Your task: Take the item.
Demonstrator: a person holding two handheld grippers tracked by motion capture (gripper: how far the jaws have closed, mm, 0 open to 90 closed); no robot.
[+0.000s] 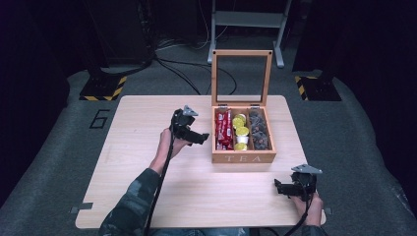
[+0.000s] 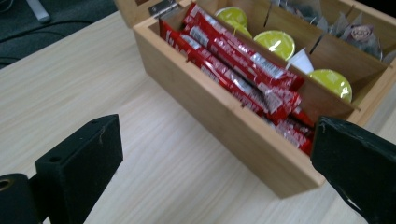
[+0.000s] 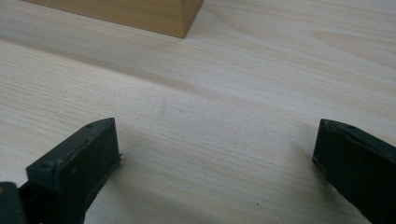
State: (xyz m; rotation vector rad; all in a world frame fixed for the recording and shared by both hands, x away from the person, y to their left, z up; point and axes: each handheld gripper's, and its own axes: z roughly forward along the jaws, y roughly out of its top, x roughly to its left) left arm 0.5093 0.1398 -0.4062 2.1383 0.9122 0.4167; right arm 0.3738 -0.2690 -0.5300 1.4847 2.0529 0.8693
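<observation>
Fingers wide apart on left gripper (image 1: 204,137) and right gripper (image 1: 279,188), nothing held. Probably best: descend squarely over red sachets (image 2: 243,70), centre frame, inside tea box (image 1: 243,158).

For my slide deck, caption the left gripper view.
Open left gripper beside wooden tea box holding red sachets and yellow-lidded cups.

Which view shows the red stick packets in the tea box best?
The left gripper view: the red stick packets lie close up, labels visible, in the tea box's near compartment. The high view shows them small, in the left compartment. The right gripper view catches just a box corner.
</observation>
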